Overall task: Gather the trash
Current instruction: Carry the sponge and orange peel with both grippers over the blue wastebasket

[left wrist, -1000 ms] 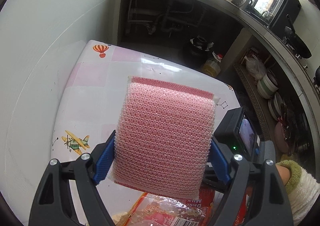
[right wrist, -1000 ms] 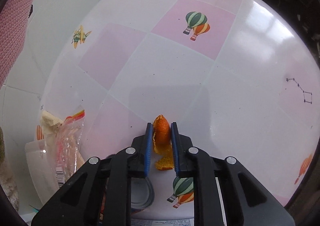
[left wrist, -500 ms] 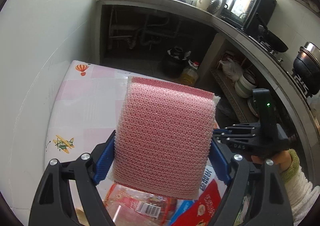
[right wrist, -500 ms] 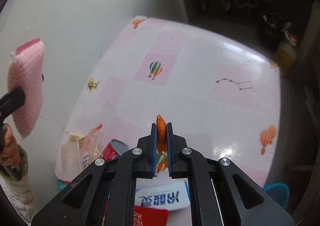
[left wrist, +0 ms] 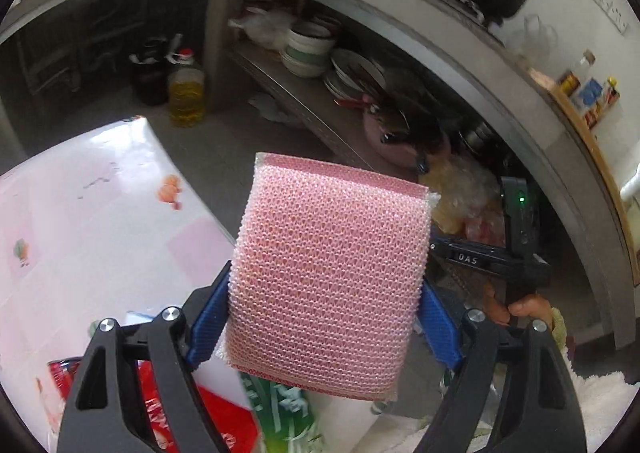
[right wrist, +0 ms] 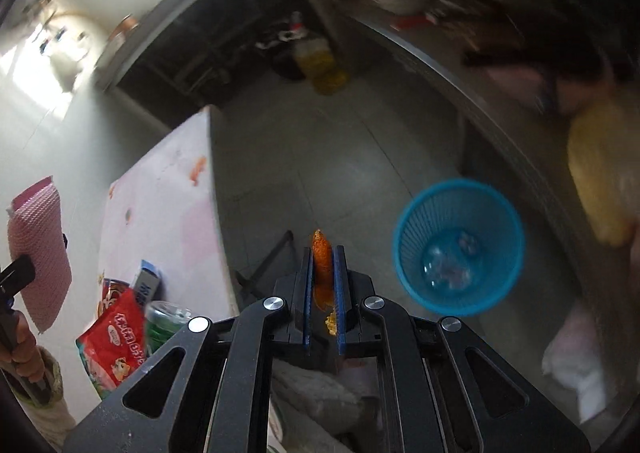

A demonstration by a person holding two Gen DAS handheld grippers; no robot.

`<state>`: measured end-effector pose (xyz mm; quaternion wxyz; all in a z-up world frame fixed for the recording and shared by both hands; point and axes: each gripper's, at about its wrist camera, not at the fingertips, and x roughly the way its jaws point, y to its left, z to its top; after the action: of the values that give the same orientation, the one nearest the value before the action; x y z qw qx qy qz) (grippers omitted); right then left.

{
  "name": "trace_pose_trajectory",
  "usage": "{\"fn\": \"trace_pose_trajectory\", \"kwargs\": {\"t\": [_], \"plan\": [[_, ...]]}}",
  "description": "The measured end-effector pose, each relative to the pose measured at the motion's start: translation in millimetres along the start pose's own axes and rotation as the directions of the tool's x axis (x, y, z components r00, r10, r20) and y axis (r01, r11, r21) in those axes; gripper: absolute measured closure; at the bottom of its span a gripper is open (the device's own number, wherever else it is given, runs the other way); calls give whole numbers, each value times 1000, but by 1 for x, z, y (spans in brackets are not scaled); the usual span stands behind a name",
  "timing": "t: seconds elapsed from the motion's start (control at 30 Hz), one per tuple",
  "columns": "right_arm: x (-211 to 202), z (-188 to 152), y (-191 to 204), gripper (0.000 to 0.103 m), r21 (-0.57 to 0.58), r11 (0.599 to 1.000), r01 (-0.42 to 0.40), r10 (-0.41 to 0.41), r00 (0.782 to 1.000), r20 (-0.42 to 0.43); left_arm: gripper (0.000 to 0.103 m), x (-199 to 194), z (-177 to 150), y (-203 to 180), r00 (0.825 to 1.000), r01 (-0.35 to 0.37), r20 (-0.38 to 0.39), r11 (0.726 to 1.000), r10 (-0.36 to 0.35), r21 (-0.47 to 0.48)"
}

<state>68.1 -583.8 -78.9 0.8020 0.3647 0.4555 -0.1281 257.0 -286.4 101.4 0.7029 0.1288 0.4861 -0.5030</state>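
Surface (right wrist: 160,189) first: the white-and-pink checked tabletop with small balloon prints runs along the left of your right wrist view, and its near end carries a red printed snack bag (right wrist: 116,337), a green-labelled packet (right wrist: 164,323) just beside it and a small white-and-blue carton (right wrist: 146,279) behind them. On the grey floor right of it, well apart from it, stands the round blue plastic mesh wastebasket (right wrist: 458,245), upright, with clear crumpled plastic in its bottom. Your left claw (left wrist: 324,317) stands wide, its blue pads pressed on both sides of the pink netted rectangular scouring sponge (left wrist: 328,277), held upright. Your right claw (right wrist: 323,285) is nearly closed, pinching the orange strip of fruit peel (right wrist: 322,267), which sticks up past the fingertips, above the floor between surface and wastebasket.
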Motion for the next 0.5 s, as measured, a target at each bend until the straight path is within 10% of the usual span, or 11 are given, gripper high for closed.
{"fn": "trace_pose_trajectory", "kwargs": {"t": [0.37,0.5], "plan": [[73,-7,-130,94,313,947,80,-62,996,-65,21,254,27,-93,924,-21,-380,997,50,79],[107,6,-156,76,332,938,100,-81,994,-70,16,313,29,-92,891,-8,-453,1000,14,15]]}}
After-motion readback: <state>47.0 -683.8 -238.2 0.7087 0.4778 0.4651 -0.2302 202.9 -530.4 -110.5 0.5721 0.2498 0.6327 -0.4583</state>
